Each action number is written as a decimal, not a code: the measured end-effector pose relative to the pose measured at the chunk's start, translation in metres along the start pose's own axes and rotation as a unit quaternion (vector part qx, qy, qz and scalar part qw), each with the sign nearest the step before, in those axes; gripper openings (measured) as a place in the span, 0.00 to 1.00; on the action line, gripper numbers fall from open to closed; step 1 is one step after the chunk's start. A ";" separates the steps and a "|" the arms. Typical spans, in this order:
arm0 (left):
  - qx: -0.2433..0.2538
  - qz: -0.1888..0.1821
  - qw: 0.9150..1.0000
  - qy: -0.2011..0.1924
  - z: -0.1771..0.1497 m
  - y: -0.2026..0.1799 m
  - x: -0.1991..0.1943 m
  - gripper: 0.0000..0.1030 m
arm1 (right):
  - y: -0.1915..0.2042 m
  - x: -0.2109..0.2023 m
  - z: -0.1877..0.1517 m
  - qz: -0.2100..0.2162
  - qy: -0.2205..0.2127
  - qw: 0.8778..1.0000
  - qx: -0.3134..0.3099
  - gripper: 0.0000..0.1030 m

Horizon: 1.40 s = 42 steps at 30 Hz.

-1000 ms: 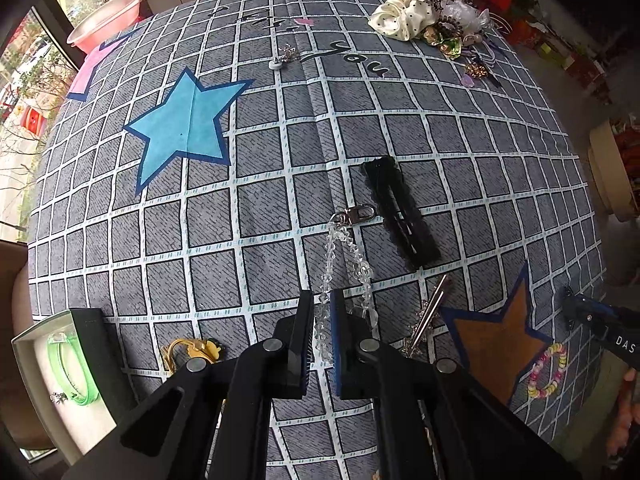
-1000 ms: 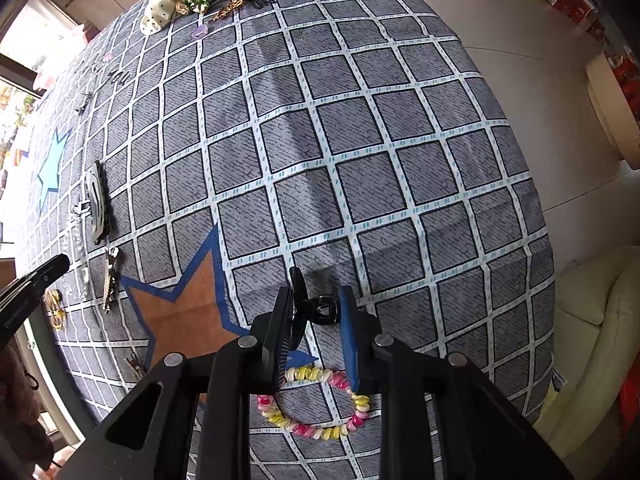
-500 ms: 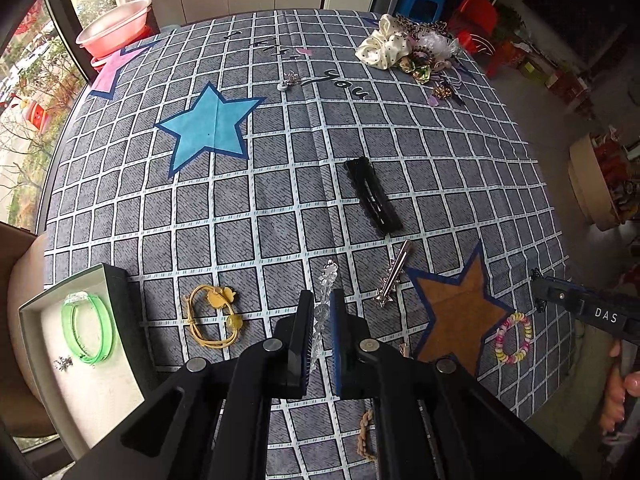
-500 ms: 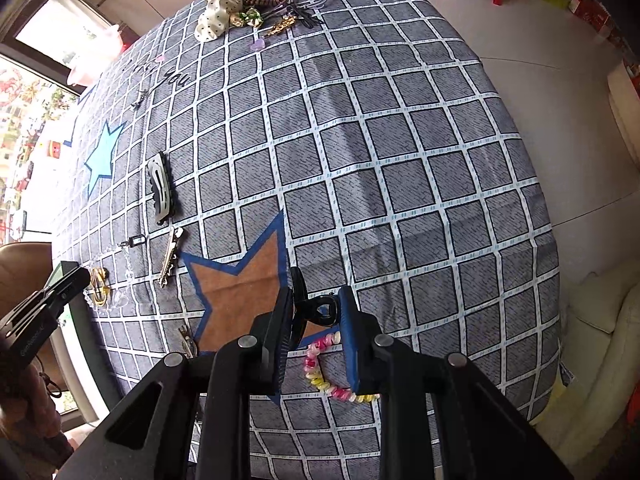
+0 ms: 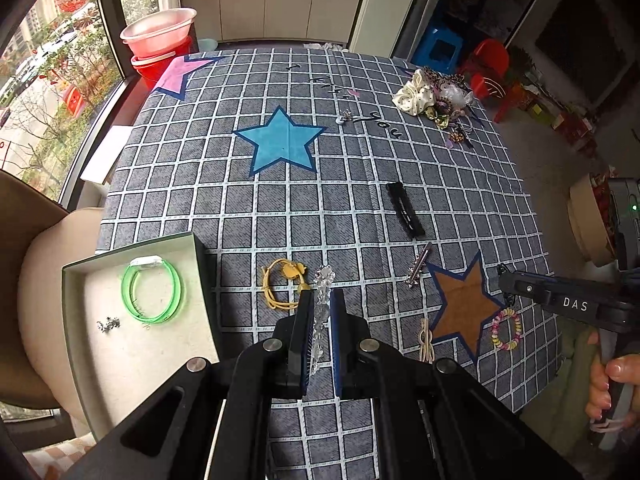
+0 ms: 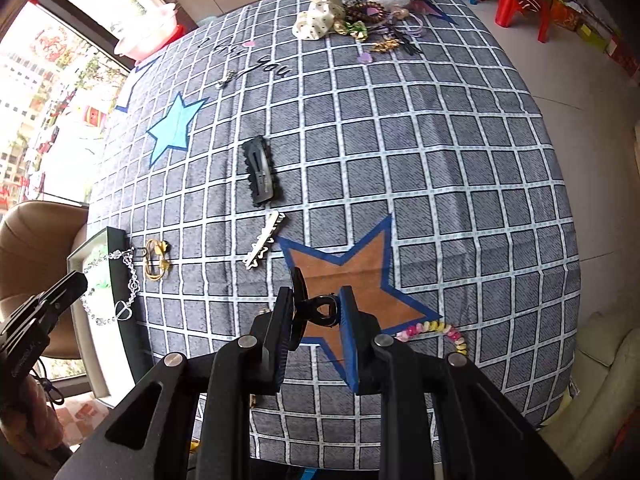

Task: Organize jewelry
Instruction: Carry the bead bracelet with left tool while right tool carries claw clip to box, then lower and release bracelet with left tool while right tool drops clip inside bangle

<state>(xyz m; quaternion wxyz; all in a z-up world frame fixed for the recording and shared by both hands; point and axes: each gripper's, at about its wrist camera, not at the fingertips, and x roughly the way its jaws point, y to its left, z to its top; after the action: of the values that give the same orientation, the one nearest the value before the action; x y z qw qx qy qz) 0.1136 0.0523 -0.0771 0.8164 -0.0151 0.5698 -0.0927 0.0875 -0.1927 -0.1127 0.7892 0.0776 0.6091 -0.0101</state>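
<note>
My left gripper is shut on a clear crystal bead chain that hangs off the cloth; in the right wrist view the chain dangles beside the open box. That box sits at the table's left edge and holds a green bangle and a small silver piece. Over the brown star, my right gripper is shut on a small black claw clip, with a colourful bead bracelet on the cloth just to its right.
On the checked cloth lie a yellow hair tie, a silver clip, a long black clip, a beige clip and a pile of scrunchies and trinkets at the far right. A chair stands left of the box.
Both grippers rose. The left one lifted the crystal chain off the cloth and carried it toward the box. The right one carried the claw clip up over the brown star.
</note>
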 end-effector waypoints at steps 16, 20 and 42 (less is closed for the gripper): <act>-0.115 0.055 0.992 -0.007 -0.073 0.123 -0.037 0.14 | 0.192 0.039 0.003 0.055 0.032 0.980 -0.189 0.24; -0.136 0.058 0.989 0.001 -0.083 0.145 -0.030 0.14 | 0.240 0.053 -0.002 0.068 0.042 0.970 -0.229 0.24; -0.193 0.084 0.977 0.023 -0.086 0.218 0.042 0.14 | 0.345 0.150 0.018 0.066 0.086 0.953 -0.281 0.24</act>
<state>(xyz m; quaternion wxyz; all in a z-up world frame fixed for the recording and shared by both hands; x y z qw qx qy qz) 0.0768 0.2661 -0.1743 0.7898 -0.1222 0.5947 0.0870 0.1810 0.1573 -0.2147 0.7226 -0.1074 0.6463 0.2202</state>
